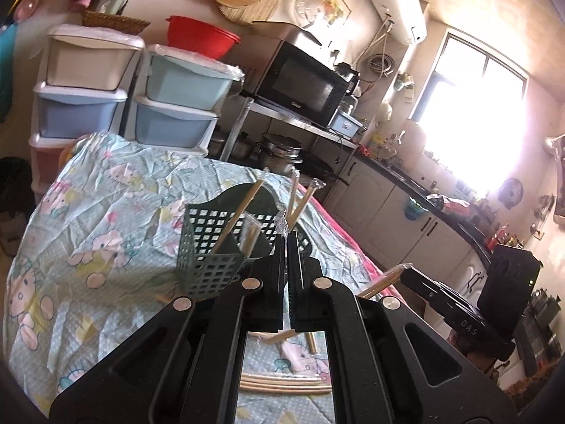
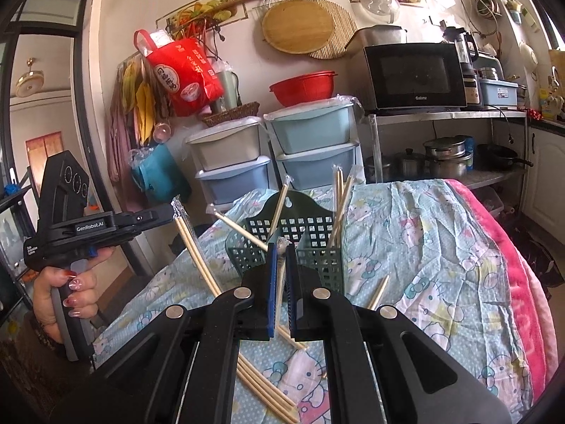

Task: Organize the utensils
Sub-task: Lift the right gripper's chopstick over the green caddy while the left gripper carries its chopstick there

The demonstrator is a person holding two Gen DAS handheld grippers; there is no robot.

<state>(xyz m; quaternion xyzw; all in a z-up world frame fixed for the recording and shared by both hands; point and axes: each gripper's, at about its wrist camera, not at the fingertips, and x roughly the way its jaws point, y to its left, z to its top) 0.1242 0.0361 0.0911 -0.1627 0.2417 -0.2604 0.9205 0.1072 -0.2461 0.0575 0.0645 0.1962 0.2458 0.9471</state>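
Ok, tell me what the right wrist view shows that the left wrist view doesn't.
Only the right wrist view shows the hand on the left gripper, which is shut on wrapped chopsticks, and the yellow bags hanging by the door.

Only the left wrist view shows the bright window and the white water heater.

Both show the green basket holding wrapped chopsticks, the cartoon cloth, the microwave and the red bowl.
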